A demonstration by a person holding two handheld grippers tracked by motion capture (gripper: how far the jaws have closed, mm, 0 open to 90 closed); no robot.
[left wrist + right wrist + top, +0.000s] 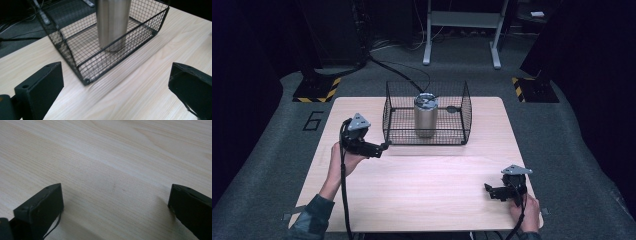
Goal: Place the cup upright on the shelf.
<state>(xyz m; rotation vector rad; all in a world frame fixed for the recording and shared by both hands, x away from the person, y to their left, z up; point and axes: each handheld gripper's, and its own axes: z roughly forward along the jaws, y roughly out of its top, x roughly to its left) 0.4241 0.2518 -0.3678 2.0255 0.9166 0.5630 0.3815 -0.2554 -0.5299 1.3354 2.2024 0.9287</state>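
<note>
Black jaws of the left gripper [116,90] spread empty near the black wire basket [82,66]; steel tumbler [112,23] ungrasped inside; right gripper [116,212] idle, spread.

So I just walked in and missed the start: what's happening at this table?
A person holds a gripper in each hand. The left gripper, jaws open, sits near the front left corner of the wire basket, where a steel tumbler stands upright. The right gripper, also open, rests low over the bare table. Nothing is gripped yet.
</note>
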